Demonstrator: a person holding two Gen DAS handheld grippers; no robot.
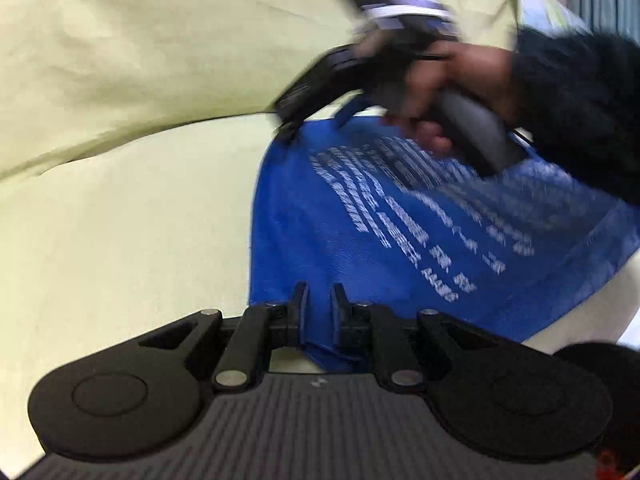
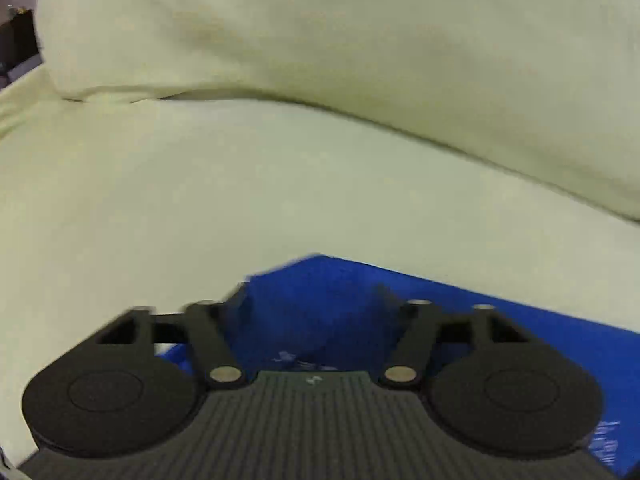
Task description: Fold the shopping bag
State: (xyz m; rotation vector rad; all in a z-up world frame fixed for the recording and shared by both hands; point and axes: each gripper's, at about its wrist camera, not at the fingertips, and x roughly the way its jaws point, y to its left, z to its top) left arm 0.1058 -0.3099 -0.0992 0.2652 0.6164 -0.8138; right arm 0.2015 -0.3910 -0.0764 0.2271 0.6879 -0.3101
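A blue shopping bag (image 1: 400, 220) with white print lies on a pale green sheet (image 1: 120, 220). My left gripper (image 1: 319, 300) is shut on the bag's near edge, with blue fabric pinched between its fingers. My right gripper (image 1: 290, 126), held by a hand in a dark sleeve, touches the bag's far corner near a blue handle (image 1: 348, 110). In the right wrist view the right gripper (image 2: 312, 300) is blurred, its fingers spread wide over the bag's corner (image 2: 320, 300).
A large pale green pillow (image 2: 360, 40) lies along the back of the bed, also seen in the left wrist view (image 1: 140, 40). The sheet (image 2: 160, 200) spreads to the left. Dark furniture (image 2: 16, 40) shows at the far left.
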